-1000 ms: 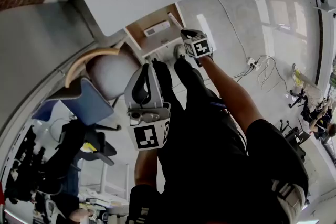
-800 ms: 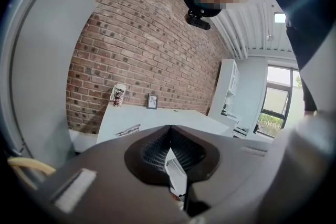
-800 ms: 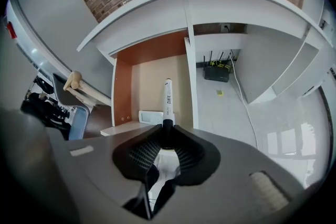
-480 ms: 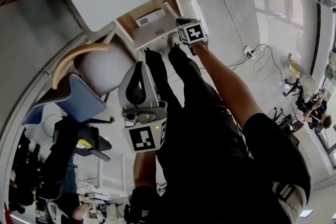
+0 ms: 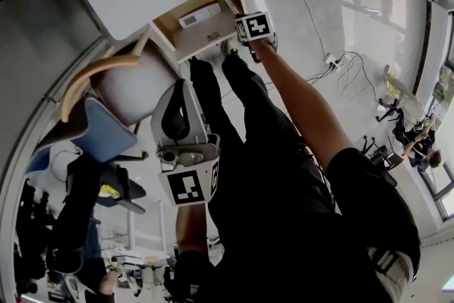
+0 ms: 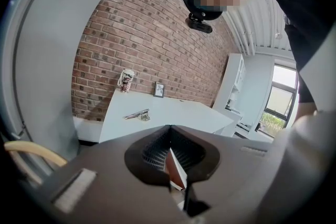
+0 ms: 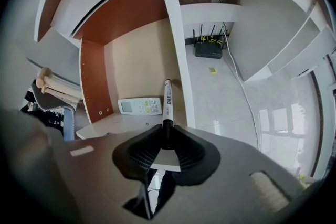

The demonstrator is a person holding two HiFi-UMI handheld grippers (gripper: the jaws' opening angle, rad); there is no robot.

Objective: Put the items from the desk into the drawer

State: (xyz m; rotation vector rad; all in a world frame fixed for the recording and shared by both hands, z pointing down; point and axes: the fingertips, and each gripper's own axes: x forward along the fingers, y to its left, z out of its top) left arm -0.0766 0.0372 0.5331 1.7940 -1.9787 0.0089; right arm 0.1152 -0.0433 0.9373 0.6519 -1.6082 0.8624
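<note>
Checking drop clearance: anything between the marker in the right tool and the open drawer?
Nothing visible. The right tool grips the marker above the open drawer, bare floor past its tip. A remote lies in the drawer, left of the marker.

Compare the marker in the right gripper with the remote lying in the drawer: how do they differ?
The marker is slim and round; the remote is wide and flat, with buttons. The marker is clamped in the right gripper, held at the open drawer; the remote lies loose on the drawer floor. Both are mostly white.
</note>
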